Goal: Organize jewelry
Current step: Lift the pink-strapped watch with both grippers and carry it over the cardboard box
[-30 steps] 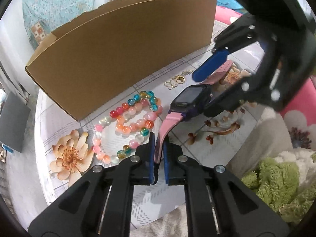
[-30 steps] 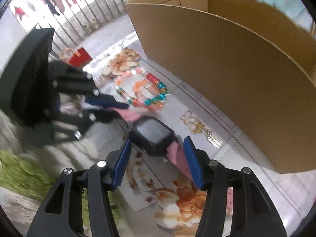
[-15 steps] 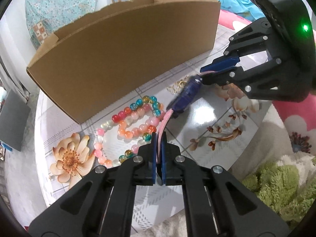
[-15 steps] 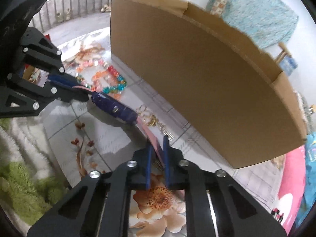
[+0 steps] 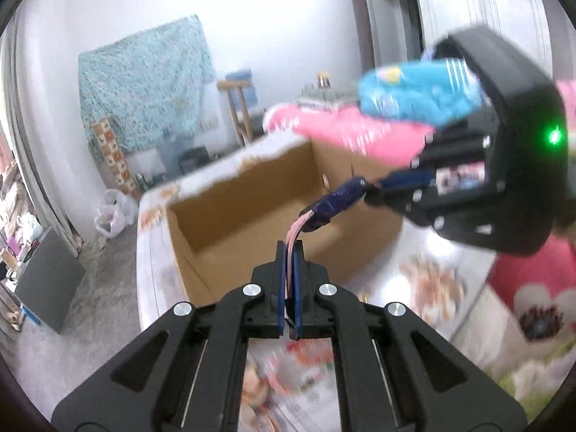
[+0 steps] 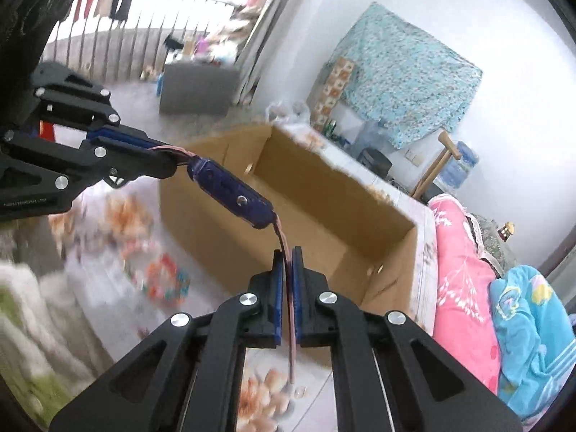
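A watch with a dark blue case (image 5: 336,204) (image 6: 230,194) and pink straps hangs in the air between both grippers, above the near wall of an open cardboard box (image 5: 252,201) (image 6: 324,198). My left gripper (image 5: 288,252) is shut on one pink strap. My right gripper (image 6: 287,255) is shut on the other strap, whose end dangles below the pads. In the left wrist view the right gripper (image 5: 374,189) reaches in from the right. The left gripper (image 6: 172,160) comes in from the left in the right wrist view. Bead bracelets (image 6: 167,280) lie blurred on the table below.
The floral-print table (image 5: 432,284) carries the box. A pink flowered bedcover (image 6: 457,270) and a blue cloth (image 6: 529,320) lie to the right. A green fluffy cloth (image 6: 21,324) sits at the table's near side. A grey cabinet (image 5: 46,280) stands on the floor.
Both grippers have risen with the watch stretched between them, from the table top up over the box's rim. The right gripper closed on its strap before the lift.
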Available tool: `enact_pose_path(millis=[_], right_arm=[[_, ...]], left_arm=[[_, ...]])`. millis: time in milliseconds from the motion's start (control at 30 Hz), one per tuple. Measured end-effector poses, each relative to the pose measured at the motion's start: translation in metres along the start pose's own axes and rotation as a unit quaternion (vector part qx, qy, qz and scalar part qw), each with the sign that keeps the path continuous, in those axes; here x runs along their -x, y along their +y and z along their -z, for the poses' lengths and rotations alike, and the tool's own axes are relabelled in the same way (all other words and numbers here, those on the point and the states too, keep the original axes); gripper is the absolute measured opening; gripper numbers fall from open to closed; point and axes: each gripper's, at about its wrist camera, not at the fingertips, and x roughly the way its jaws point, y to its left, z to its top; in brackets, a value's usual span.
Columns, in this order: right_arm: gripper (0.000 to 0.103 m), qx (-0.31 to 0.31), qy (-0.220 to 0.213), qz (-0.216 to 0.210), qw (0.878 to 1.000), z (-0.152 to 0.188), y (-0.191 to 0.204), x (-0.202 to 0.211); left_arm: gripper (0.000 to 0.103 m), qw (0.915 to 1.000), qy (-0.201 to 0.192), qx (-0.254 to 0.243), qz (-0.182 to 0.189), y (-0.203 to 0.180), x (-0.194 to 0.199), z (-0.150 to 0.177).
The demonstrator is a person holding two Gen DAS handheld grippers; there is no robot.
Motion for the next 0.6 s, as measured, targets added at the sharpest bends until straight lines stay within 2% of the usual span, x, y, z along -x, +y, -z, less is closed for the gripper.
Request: enact_pose_path(millis=[67, 167, 267, 367, 467, 533, 600], right_arm=[[0.005, -0.019, -0.002, -0.010, 1.000, -0.014, -0.019, -0.003], [0.005, -0.071, 0.029, -0.056, 0.995, -0.040, -0.048, -0.046], [0.005, -0.133, 0.092, -0.104, 0.981, -0.048, -0.072, -0.097], [0.005, -0.183, 0.179, -0.143, 0.956, -0.045, -0.087, -0.155], [0.005, -0.213, 0.260, -0.178, 0.925, -0.035, -0.091, -0.209], [0.005, -0.217, 0.301, -0.185, 0.910, -0.029, -0.092, -0.236], [0.005, -0.215, 0.332, -0.197, 0.897, -0.024, -0.095, -0.254]], left_arm=[[0.003, 0.9998, -0.006, 0.013, 0.014, 0.011, -0.008, -0.015], [0.004, 0.9992, 0.019, 0.029, 0.022, 0.032, -0.036, -0.041], [0.004, 0.9929, 0.100, 0.055, 0.034, 0.063, -0.083, -0.053], [0.004, 0.9752, 0.194, 0.088, 0.061, 0.092, -0.137, -0.053], [0.004, 0.9621, 0.252, 0.083, 0.060, 0.098, -0.175, -0.044], [0.004, 0.9475, 0.298, 0.092, 0.071, 0.103, -0.204, -0.037], [0.004, 0.9377, 0.326, 0.095, 0.072, 0.104, -0.221, -0.031]])
